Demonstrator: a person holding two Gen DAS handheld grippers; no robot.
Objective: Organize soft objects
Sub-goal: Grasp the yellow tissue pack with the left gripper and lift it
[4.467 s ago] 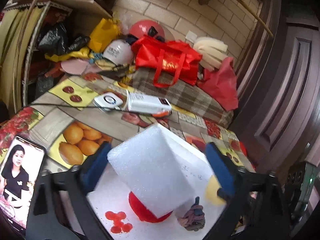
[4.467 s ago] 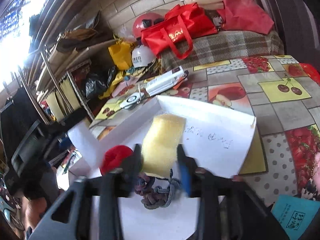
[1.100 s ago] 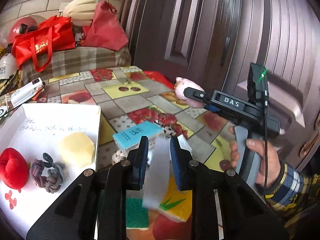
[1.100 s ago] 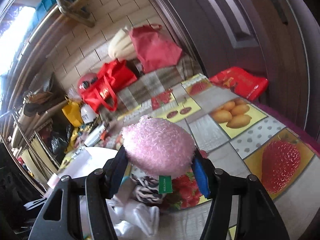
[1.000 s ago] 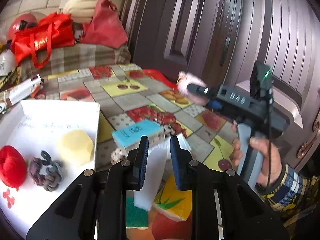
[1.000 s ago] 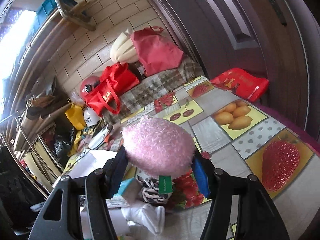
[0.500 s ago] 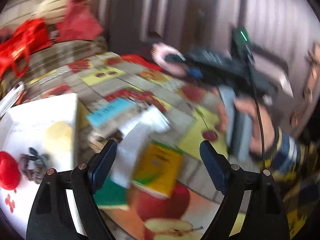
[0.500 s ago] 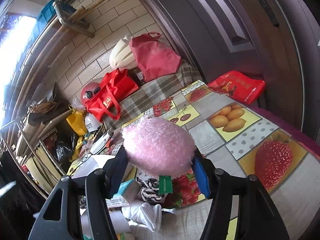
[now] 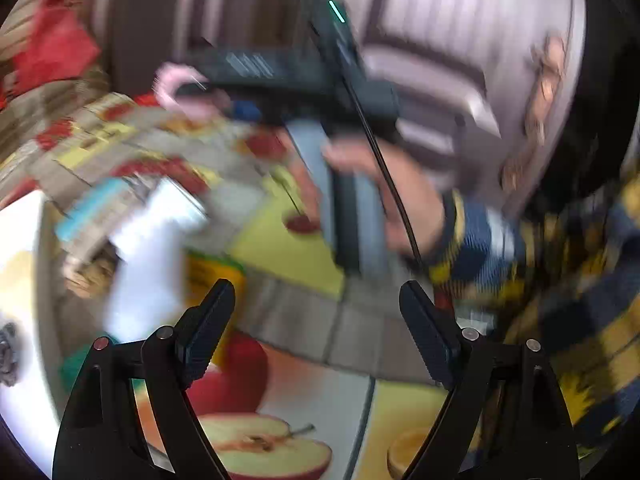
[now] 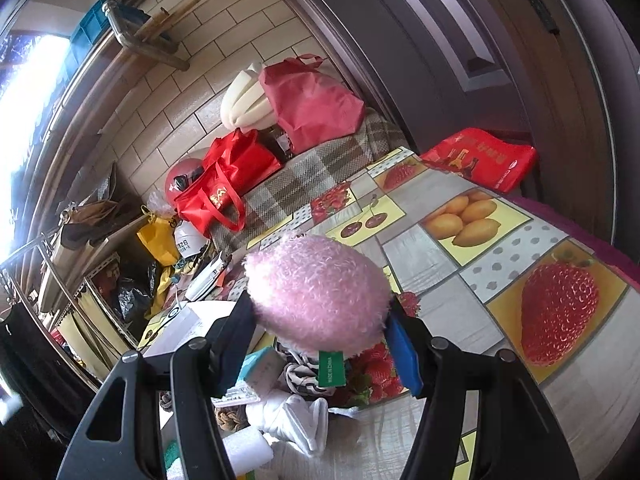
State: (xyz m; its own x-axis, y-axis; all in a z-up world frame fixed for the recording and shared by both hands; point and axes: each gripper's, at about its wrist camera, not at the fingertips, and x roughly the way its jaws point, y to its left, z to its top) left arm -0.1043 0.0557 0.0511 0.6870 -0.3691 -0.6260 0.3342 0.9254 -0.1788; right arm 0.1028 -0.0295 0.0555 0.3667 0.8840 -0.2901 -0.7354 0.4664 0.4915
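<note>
Fingers, left gripper (image 9: 316, 328): spread wide, nothing between them; view badly blurred.
White foam strip (image 9: 148, 264): at 9 o'clock of the left view, lying on the table (image 9: 304, 316), likely next pickup.
Fingers, right gripper (image 10: 320, 344): clamped on pink plush ball (image 10: 316, 300), lifted clear of the table for carrying.
Leftover pile (image 10: 288, 408): at 6 o'clock under the ball, unsorted.
</note>
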